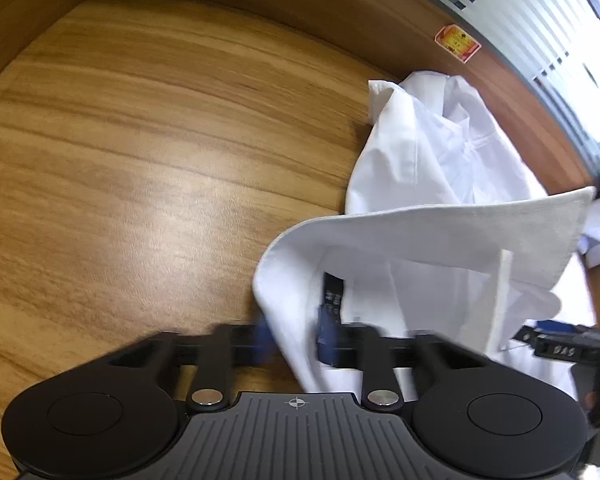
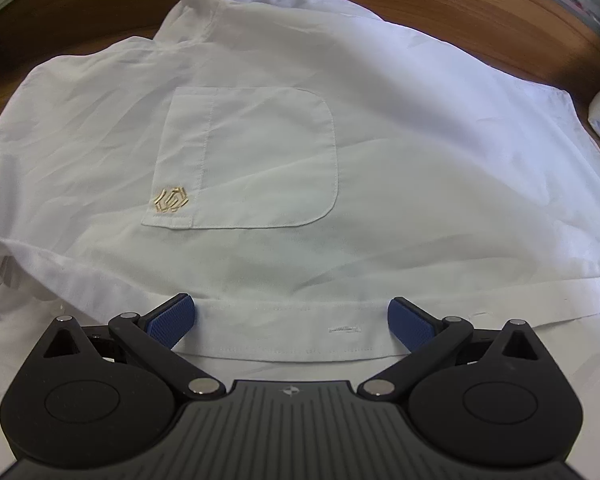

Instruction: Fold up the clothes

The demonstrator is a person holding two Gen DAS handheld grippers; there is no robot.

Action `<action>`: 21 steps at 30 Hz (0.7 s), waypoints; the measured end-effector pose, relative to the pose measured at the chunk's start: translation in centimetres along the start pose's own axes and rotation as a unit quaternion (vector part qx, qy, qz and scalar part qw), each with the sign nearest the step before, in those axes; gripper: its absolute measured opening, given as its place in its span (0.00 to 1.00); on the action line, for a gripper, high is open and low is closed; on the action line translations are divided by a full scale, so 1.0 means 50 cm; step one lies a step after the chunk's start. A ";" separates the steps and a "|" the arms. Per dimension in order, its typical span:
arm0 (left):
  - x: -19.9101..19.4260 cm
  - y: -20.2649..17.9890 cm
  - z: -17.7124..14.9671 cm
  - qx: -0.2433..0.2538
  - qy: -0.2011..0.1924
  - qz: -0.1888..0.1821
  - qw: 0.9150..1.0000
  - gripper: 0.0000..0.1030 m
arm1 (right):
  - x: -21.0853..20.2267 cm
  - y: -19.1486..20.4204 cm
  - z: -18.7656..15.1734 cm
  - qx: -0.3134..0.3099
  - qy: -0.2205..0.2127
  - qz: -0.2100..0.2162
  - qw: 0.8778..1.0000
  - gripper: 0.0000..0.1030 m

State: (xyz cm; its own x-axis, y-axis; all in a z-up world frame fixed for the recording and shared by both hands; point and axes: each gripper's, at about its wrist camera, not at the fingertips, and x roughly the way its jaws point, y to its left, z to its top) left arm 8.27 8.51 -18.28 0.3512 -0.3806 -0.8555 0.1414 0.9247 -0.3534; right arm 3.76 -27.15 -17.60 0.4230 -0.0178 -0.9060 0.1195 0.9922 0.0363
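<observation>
Straddling the buttonhole placket (image 2: 300, 332) with its blue pads spread wide and nothing between them, the right gripper (image 2: 292, 320) sits low over the white shirt (image 2: 380, 160), placed, I judge, to take that edge. The left gripper (image 1: 296, 340) is blurred, collar (image 1: 420, 224) cloth draped across its fingers; pinching or merely under it, I cannot tell. Beyond, the shirt lies rumpled on the wooden table (image 1: 140, 160), chest pocket (image 2: 252, 160) uppermost, a sleeve bunched against the far ledge.
</observation>
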 end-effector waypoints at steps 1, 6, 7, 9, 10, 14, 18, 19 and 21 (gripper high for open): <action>-0.002 -0.004 0.000 0.007 -0.005 0.006 1.000 0.10 | 0.001 0.001 0.002 0.002 0.002 -0.002 1.000 1.00; -0.042 -0.033 0.001 0.065 -0.037 0.064 0.995 0.05 | 0.003 0.005 0.012 0.009 0.013 -0.009 1.000 1.00; -0.052 -0.041 0.000 0.082 -0.038 0.085 0.992 0.05 | 0.003 0.005 0.013 0.008 0.014 -0.009 1.000 1.00; -0.070 -0.057 -0.001 0.117 -0.040 0.126 0.984 0.05 | 0.002 0.005 0.014 0.007 0.014 -0.008 1.000 1.00; -0.069 -0.057 -0.001 0.120 -0.037 0.134 0.983 0.05 | 0.002 0.005 0.014 0.006 0.014 -0.007 1.000 1.00; -0.051 -0.045 -0.004 0.116 -0.018 0.158 0.980 0.06 | 0.000 0.007 0.011 0.004 0.008 -0.006 1.000 1.00; -0.054 -0.036 -0.009 0.124 -0.020 0.161 0.979 0.12 | 0.001 0.007 0.010 0.005 0.005 -0.007 1.000 1.00; -0.056 -0.034 -0.009 0.126 -0.021 0.160 0.979 0.12 | 0.001 0.007 0.010 0.005 0.005 -0.007 1.000 1.00; -0.057 -0.029 -0.011 0.124 -0.019 0.160 0.979 0.12 | 0.001 0.006 0.011 0.005 0.004 -0.006 1.000 1.00</action>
State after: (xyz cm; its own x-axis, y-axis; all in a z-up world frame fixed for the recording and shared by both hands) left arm 6.56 8.26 -15.54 0.4476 -0.0748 -0.8911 0.2364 0.9709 0.0373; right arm 4.30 -26.90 -17.42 0.4136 -0.0295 -0.9100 0.1339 0.9906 0.0287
